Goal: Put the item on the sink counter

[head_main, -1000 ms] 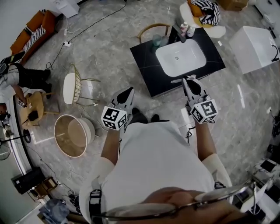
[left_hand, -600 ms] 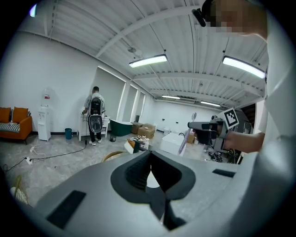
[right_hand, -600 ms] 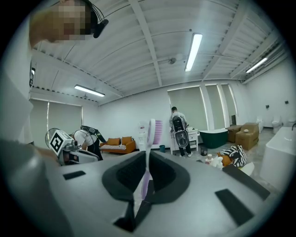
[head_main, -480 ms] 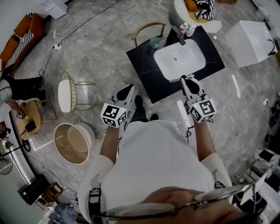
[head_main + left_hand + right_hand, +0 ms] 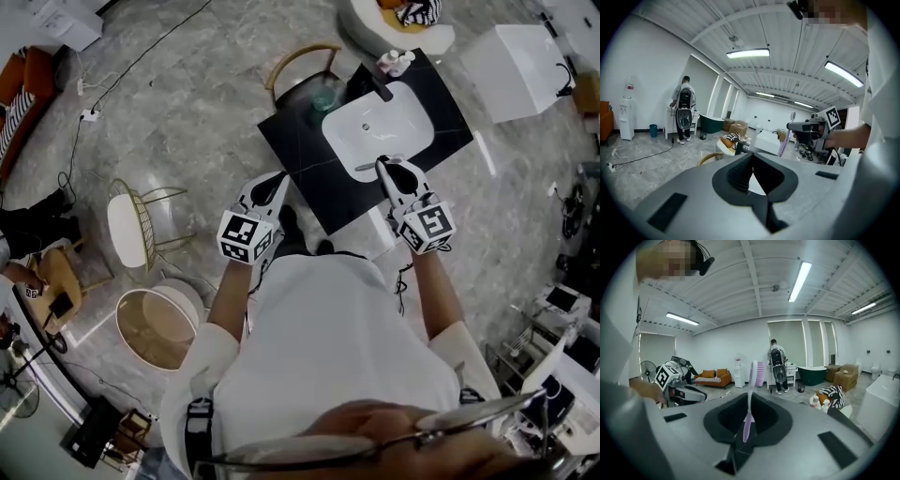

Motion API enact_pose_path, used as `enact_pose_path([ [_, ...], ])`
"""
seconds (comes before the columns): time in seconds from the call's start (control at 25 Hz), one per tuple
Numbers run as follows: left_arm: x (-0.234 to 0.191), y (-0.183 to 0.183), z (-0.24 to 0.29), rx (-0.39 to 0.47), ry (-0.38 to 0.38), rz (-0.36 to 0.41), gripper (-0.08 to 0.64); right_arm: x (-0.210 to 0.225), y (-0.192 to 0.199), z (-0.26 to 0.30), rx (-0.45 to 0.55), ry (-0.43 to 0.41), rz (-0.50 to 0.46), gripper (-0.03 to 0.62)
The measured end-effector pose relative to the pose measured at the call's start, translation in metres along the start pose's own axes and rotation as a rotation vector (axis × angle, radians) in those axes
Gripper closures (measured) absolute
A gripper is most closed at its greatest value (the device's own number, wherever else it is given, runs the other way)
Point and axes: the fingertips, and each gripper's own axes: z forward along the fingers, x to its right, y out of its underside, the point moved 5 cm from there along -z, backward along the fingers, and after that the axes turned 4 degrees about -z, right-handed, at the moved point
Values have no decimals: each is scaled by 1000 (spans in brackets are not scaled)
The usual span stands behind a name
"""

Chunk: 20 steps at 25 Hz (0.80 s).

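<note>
The black sink counter [image 5: 295, 141] with its white basin [image 5: 375, 127] stands just ahead of me. My right gripper [image 5: 382, 165] hovers over the basin's near rim, shut on a lilac toothbrush [image 5: 751, 390]. The brush stands upright between the jaws, bristles at the top. From the left gripper view the toothbrush [image 5: 785, 137] rises from the right gripper [image 5: 804, 126]. My left gripper [image 5: 277, 180] hangs at the counter's near left edge, jaws together with nothing in them [image 5: 752, 160].
A black faucet [image 5: 380, 87], small bottles [image 5: 395, 62] and a greenish cup [image 5: 327, 93] sit at the counter's far side. A wooden chair [image 5: 300, 58] stands behind it, a white wire chair [image 5: 131, 223] and round tub [image 5: 155, 323] to the left, a white cabinet [image 5: 516, 56] to the right.
I have stepped closer to the counter. Both grippers now reach its near edge, the right one over the basin rim. The toothbrush stays gripped.
</note>
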Motion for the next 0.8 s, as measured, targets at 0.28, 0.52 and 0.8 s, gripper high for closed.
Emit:
enact_pose_path([
  [0.28,-36,4,22,-36,48,-23,555,18,9,58,-44,20,-2,563],
  [0.52,-50,14,35,-61,50,-52,555,36,25,96,-102,14,-23,563],
  [0.8,-57,22,43,-53,-34,-96,555,62,39,150,-133,-29,-110,563],
])
